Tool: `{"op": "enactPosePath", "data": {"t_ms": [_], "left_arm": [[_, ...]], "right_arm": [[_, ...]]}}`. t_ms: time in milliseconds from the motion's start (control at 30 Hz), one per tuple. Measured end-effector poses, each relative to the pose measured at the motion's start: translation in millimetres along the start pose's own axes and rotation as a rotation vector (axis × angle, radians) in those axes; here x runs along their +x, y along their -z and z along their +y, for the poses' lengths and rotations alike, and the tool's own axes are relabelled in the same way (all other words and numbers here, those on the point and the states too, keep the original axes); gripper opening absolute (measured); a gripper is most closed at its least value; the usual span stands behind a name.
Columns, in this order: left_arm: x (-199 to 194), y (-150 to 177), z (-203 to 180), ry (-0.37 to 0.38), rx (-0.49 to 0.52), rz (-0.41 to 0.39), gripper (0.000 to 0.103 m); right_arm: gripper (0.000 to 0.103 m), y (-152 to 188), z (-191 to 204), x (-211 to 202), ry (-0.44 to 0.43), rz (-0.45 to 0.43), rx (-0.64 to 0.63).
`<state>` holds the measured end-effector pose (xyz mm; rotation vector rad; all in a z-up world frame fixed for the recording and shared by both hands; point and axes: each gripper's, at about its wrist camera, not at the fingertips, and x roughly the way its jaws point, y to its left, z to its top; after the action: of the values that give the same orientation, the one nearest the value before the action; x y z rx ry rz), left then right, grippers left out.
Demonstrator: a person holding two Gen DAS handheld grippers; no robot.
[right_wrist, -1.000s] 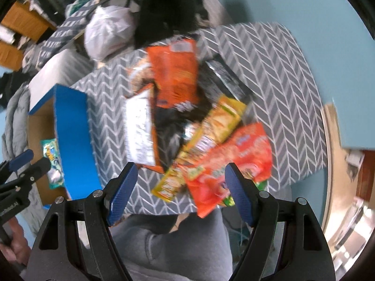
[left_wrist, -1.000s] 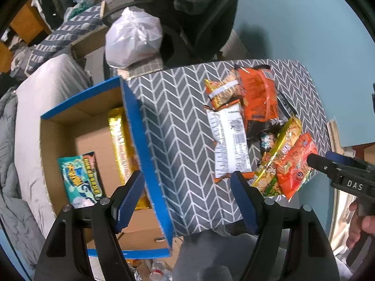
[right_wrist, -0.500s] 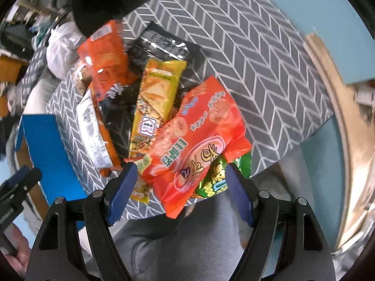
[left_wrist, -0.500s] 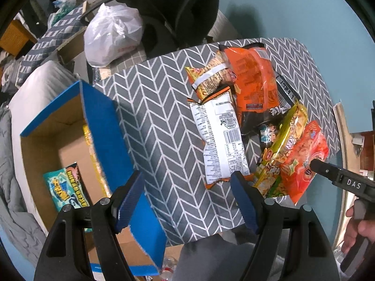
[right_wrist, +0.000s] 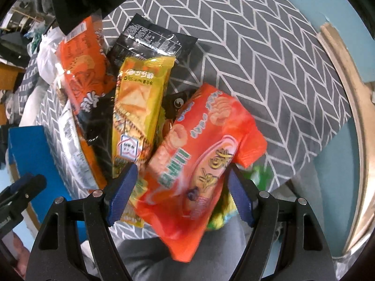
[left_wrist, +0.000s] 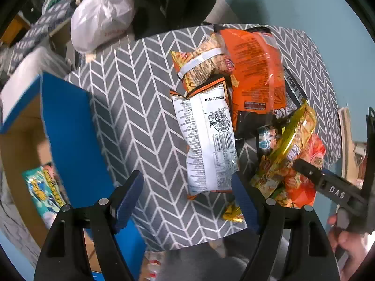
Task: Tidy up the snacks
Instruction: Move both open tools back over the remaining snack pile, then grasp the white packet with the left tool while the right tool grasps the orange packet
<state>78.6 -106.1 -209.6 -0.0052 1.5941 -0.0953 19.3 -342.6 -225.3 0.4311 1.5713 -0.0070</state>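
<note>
Left of the grey zigzag tablecloth (left_wrist: 145,107), a blue cardboard box (left_wrist: 70,126) holds a teal packet (left_wrist: 44,187), with a white plastic bag (left_wrist: 100,14) behind. The left gripper (left_wrist: 187,199) is opening over bare cloth beside the white packet (left_wrist: 208,140). Rightward, the snack pile continues; the right gripper (right_wrist: 180,192), spread, straddles the red packet (right_wrist: 201,159) without pressing it.

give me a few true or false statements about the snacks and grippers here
1. The right gripper is open above the red-orange packet. True.
2. The box is empty. False: a teal packet lies inside.
3. The white-backed packet lies on the chevron cloth. True.
4. The left gripper is clamped on a packet. False: its jaws are opening with nothing gripped.
</note>
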Motion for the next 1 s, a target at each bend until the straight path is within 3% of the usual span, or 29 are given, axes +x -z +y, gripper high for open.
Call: {"op": "enactPosePath", "data": {"t_ms": [367,700,1000], "left_arm": [[28,-13,0,0.034,-0.121,0.047,0.079],[61,-25,-11,0.004,-0.148,0.1,0.08],[92,-34,-17,-0.021,-0.182,0.131,0.08]], "right_arm": [[0.077,-27,-7,11,-0.046,0.001,-0.048],[0.056,-30,-52,-8,-0.061,-0.015,-0.116],[0.062,-52,-51,-8,-0.073,-0.005,-0.122]]}}
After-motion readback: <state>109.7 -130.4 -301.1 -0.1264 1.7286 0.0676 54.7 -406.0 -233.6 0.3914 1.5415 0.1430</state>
